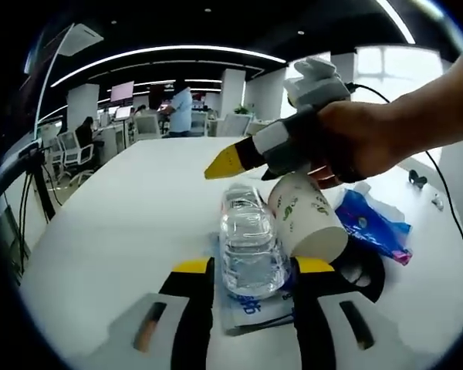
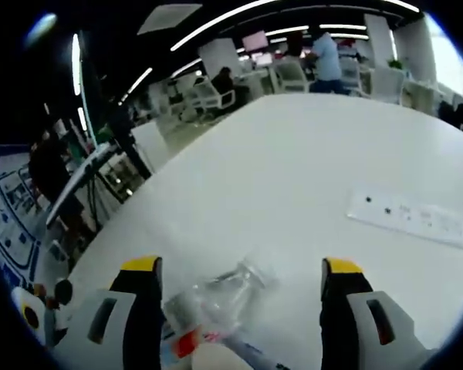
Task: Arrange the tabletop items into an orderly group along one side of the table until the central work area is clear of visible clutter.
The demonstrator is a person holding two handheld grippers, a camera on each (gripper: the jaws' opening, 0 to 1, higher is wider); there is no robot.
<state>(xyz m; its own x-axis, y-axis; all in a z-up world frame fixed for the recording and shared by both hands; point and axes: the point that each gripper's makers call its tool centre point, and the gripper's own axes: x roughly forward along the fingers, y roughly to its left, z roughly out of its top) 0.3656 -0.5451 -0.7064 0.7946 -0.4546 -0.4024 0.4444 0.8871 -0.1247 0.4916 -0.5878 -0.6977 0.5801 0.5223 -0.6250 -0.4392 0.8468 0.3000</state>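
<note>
Bottle [image 1: 251, 247] — clear, lying between left claw [image 1: 251, 267] jaws; paper cup [image 1: 309, 220] beside.

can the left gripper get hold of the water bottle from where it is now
Probably yes: the clear water bottle lies between the open jaws of the left gripper, nothing blocking. The paper cup leans close on its right and might get nudged.

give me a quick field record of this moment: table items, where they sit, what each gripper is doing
surface: white table
bottle: clear water bottle lying on its side between the left gripper jaws
cup: paper cup tipped, beside the bottle
bag: blue packet on the table past the cup
strip: white power strip flat on the table
left gripper: jaws around the bottle, contact unclear
right gripper: right gripper open, above a crumpled clear wrapper
background: office desks, people
</note>
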